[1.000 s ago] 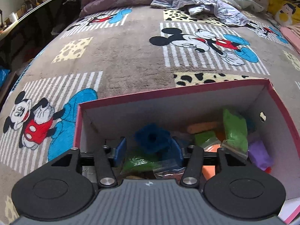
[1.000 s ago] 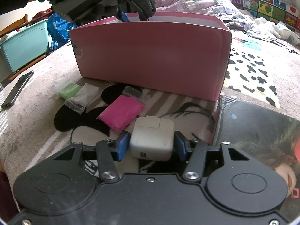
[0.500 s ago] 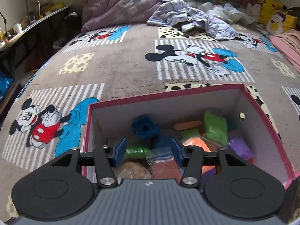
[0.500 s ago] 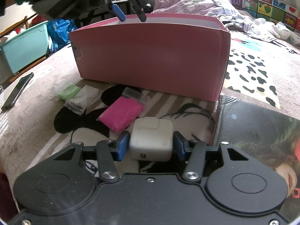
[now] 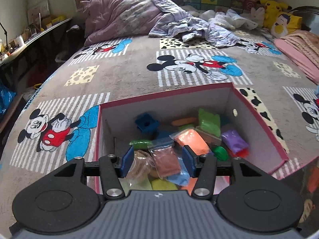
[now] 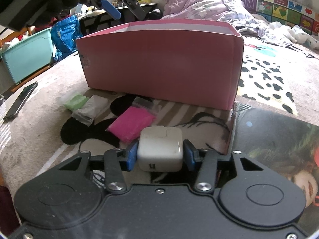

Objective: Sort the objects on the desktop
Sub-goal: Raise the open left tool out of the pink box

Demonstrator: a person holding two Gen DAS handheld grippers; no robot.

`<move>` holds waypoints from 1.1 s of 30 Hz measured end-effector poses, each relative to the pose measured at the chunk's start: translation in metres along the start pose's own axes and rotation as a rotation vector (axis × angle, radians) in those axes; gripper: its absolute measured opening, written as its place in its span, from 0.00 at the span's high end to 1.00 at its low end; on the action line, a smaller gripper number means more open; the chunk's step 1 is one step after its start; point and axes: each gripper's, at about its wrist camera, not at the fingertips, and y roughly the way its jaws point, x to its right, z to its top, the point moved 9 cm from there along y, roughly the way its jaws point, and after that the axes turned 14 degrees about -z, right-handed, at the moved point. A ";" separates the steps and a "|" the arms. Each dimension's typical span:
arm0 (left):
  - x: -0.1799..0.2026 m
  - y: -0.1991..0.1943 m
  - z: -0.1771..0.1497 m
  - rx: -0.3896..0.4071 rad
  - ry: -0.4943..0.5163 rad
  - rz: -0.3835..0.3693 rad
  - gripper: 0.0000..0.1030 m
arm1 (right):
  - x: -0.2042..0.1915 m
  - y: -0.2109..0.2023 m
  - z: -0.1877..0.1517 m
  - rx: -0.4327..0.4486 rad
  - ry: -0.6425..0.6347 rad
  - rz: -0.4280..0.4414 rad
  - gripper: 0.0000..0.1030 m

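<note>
A pink cardboard box [image 5: 265, 127] stands on the Mickey Mouse blanket; it also shows in the right wrist view [image 6: 159, 59]. Inside lie a blue cube [image 5: 146, 124] and several coloured bags. My left gripper [image 5: 157, 160] is open and empty, held above the box's near end; it appears at the top left of the right wrist view [image 6: 111, 10]. My right gripper [image 6: 160, 155] is shut on a white charger [image 6: 160, 149], low over the blanket in front of the box. A pink bag [image 6: 131, 126], a grey bag [image 6: 90, 109] and a green bag [image 6: 76, 102] lie on the blanket.
A phone [image 6: 20, 101] lies at the left edge of the bed. A dark printed board [image 6: 279, 149] lies right of the charger. A teal bin [image 6: 28, 55] stands off the bed at left. Bedding [image 5: 139, 18] and plush toys [image 5: 279, 18] lie at the far end.
My left gripper has let go of the blue cube, which now lies in the box, and has risen and pulled back. My right gripper has stayed shut on the charger.
</note>
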 end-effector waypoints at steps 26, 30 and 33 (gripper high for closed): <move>0.029 -0.087 -0.117 0.215 -0.005 -0.053 0.43 | 0.013 -0.035 -0.010 0.023 0.207 0.066 0.55; 0.022 -0.076 -0.150 0.263 -0.073 0.020 0.43 | 0.017 -0.042 -0.012 0.023 0.234 0.062 0.55; 0.016 -0.059 -0.168 0.292 -0.122 0.065 0.43 | 0.020 -0.047 -0.015 0.023 0.254 0.059 0.55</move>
